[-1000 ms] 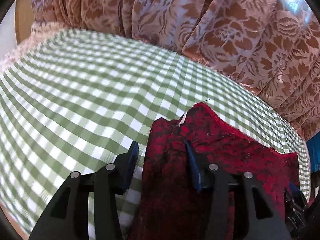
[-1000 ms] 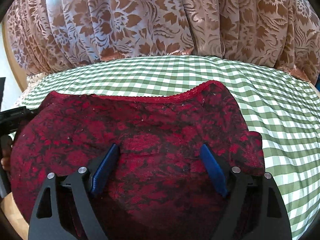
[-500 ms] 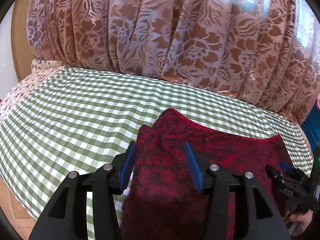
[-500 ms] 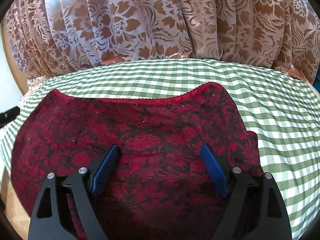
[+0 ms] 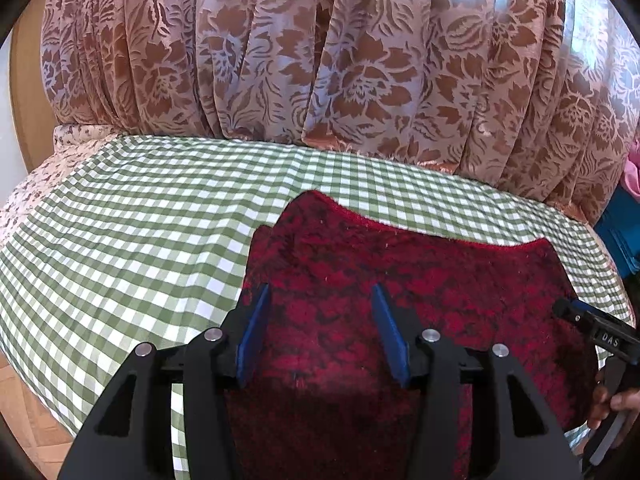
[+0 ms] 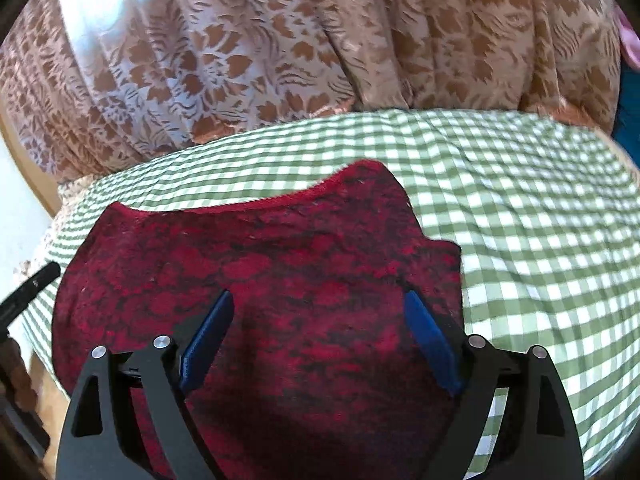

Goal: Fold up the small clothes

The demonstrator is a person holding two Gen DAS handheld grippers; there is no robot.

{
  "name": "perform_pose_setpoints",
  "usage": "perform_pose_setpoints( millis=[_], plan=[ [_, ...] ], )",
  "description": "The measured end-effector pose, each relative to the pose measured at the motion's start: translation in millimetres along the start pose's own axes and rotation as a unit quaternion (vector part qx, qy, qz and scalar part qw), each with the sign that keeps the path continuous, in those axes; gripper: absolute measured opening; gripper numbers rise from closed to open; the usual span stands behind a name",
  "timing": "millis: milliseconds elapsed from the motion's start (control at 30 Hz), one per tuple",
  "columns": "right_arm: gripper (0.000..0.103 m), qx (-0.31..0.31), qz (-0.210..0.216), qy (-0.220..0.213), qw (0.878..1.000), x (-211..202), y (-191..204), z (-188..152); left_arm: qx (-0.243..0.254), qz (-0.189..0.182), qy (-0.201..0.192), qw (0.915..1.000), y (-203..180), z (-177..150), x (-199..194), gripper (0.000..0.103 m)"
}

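A small red garment with a black floral pattern (image 5: 400,272) lies flat on the green-and-white checked cloth (image 5: 132,240), its red trimmed edge at the far side. My left gripper (image 5: 320,332) is open and empty, above the garment's left part. My right gripper (image 6: 316,336) is open and empty, above the garment (image 6: 280,260) at its right part. The right gripper also shows at the right edge of the left wrist view (image 5: 600,336); the left gripper's tip shows at the left edge of the right wrist view (image 6: 28,288).
A brown floral curtain (image 5: 320,60) hangs right behind the checked surface (image 6: 520,220). A wooden floor (image 5: 24,420) shows below the near left edge. Something blue (image 5: 624,232) stands at the far right.
My left gripper has swung right and pulled back, so it now sits over the garment rather than its left edge. My right gripper has shifted slightly right. The garment lies flatter.
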State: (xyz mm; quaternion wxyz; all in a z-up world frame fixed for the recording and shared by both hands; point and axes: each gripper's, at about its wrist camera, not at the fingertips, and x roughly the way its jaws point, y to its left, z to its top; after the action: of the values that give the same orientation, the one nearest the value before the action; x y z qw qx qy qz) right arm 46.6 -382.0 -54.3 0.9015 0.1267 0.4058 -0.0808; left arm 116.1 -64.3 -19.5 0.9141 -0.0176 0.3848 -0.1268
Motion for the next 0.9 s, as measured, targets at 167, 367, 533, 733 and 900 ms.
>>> perform_pose_setpoints(
  millis=[167, 367, 533, 733, 900],
  plan=[
    [0.083, 0.010, -0.001, 0.014, 1.000, 23.5, -14.9, -7.9, 0.004, 0.016, 0.041, 0.9990, 4.3, -15.0, 22.6, 0.053],
    [0.083, 0.010, 0.005, 0.010, 1.000, 17.7, -13.9, -6.9, -0.014, 0.003, 0.040, 0.9991, 11.5, -20.4, 20.7, 0.052],
    [0.083, 0.041, 0.027, -0.019, 0.999, -17.3, -24.1, -2.4, -0.030, -0.026, 0.010, 0.9992, 21.2, -21.4, -3.5, 0.054],
    [0.081, 0.084, 0.015, -0.023, 0.996, -40.4, -52.8, -17.3, -0.048, -0.011, 0.018, 0.9986, 40.8, -39.5, -19.1, 0.068],
    [0.039, 0.103, 0.029, 0.012, 0.994, -31.7, -64.6, -40.1, -0.065, -0.019, 0.059, 0.9960, 61.3, -57.3, -10.3, 0.054]
  ],
)
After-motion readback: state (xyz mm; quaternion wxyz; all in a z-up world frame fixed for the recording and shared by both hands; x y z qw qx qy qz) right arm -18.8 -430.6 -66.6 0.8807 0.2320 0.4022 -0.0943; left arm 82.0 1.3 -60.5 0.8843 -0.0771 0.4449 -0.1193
